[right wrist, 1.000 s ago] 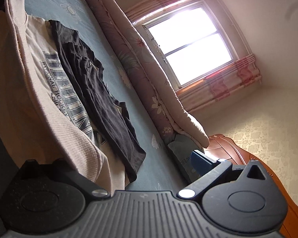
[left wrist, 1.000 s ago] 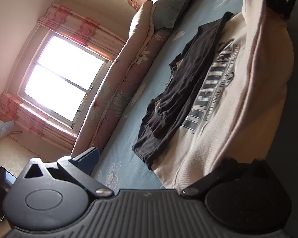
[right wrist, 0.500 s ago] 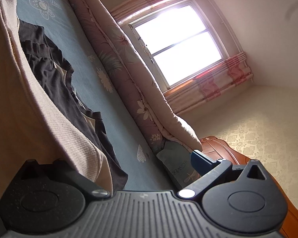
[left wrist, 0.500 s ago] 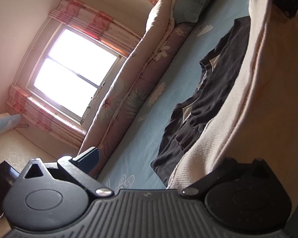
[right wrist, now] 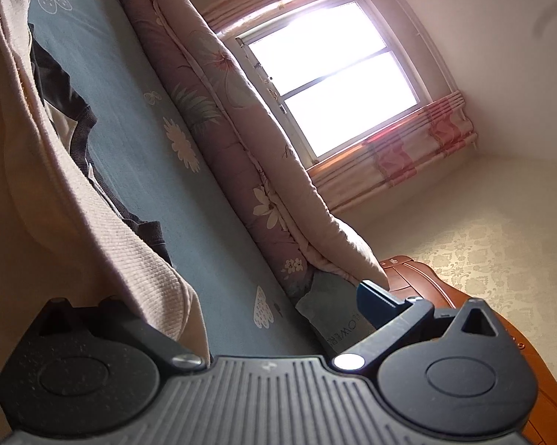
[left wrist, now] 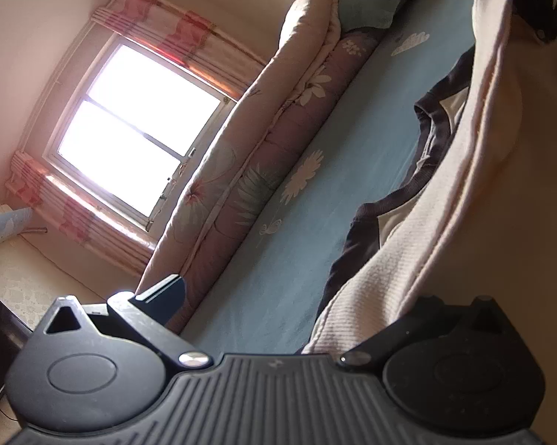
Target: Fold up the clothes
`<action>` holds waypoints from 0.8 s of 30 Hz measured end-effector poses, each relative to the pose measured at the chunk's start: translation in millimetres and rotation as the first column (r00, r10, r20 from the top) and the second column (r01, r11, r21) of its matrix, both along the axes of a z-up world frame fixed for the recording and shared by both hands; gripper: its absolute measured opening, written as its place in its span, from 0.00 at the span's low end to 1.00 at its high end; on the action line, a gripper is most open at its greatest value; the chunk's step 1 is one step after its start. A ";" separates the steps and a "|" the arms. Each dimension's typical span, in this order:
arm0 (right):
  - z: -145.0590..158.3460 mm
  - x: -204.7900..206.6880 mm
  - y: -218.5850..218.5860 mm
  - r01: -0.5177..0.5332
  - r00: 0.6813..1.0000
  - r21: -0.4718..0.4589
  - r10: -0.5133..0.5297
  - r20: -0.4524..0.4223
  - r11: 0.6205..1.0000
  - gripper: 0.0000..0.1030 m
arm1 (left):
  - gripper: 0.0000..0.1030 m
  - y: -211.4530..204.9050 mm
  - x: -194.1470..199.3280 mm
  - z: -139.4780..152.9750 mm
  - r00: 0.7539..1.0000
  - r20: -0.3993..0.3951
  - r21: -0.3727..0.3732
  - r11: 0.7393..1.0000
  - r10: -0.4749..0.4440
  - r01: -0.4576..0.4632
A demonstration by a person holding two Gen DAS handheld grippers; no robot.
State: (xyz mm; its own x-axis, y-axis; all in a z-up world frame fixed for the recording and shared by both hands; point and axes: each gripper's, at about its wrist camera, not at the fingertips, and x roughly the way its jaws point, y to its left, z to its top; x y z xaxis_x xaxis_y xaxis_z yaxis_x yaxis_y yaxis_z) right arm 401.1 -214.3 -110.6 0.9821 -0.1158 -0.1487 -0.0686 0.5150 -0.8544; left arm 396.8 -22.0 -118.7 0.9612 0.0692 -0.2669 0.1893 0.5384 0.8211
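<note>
Sweatshirt (left wrist: 408, 259) fabric, cream and ribbed, now fills the inner side of both wrist views, where a second ago its printed front lay spread flat on the bed (left wrist: 297, 222) and the lettering could be read. That print has dropped out of sight: the near hem has been lifted and carried over toward the window (left wrist: 130, 129) side, so only the dark sleeve (left wrist: 426, 126) edge peeks out beneath the raised cloth. The left gripper (left wrist: 278, 319) has the hem running into it at its right finger, and the right gripper (right wrist: 271, 319) has the hem at its left finger; each seems clamped on the cloth, though the fingers' tips are hidden behind fabric, so the grip is a judgement. The other gripper (left wrist: 541, 3) shows at the far end of the lifted edge in the left view. The fold appears about halfway over; laying the edge down evenly on the far side likely comes next, with the quilt (right wrist: 241, 155) roll close by.
</note>
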 end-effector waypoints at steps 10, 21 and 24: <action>-25.9 39.2 0.2 -0.014 0.986 0.045 0.022 -0.167 0.999 1.00 | 0.99 3.3 21.1 -24.0 0.991 -0.131 -0.018 1.000 -0.002 0.000; 5.8 28.4 -27.1 0.001 0.931 0.256 0.093 -0.353 0.967 1.00 | 0.99 8.8 -3.4 10.8 0.980 -0.188 -0.042 0.997 -0.064 0.057; 17.6 38.1 -34.0 0.007 0.929 0.319 0.112 -0.353 0.948 1.00 | 0.99 11.2 16.0 20.0 0.983 -0.180 -0.078 0.997 -0.042 0.028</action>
State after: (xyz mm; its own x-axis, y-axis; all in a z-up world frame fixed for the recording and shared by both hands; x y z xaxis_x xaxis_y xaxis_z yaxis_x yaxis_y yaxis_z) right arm 439.3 -248.4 -93.0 0.8564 0.0451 -0.5144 -0.3768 0.7357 -0.5628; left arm 412.8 -10.8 -98.7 0.8980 0.0095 -0.4399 0.3511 0.5872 0.7293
